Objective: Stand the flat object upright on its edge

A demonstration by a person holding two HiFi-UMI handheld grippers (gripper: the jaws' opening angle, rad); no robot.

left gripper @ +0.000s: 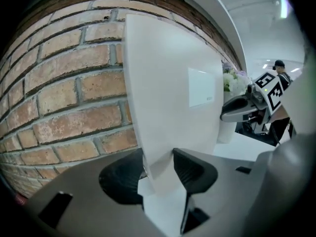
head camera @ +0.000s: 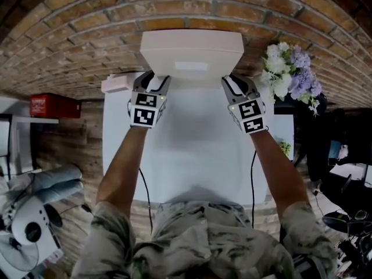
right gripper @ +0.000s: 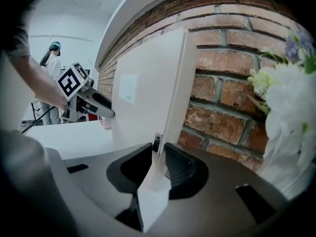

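Note:
The flat white box [head camera: 192,54] with a small pale label stands nearly upright on its long edge at the far side of the white table [head camera: 192,150], close in front of the brick wall [head camera: 87,34]. My left gripper [head camera: 152,83] clamps the box's left side edge. In the left gripper view the box [left gripper: 168,93] runs between both dark pads of that gripper [left gripper: 158,169]. My right gripper [head camera: 235,85] holds the opposite side edge. In the right gripper view its pads press the thin box [right gripper: 148,93] where the gripper [right gripper: 159,157] meets it.
A vase of white and purple flowers [head camera: 290,71] stands just right of the box, near my right gripper. A small pale object [head camera: 119,83] lies at the table's far left corner. A red case [head camera: 52,105] sits off to the left, beyond the table.

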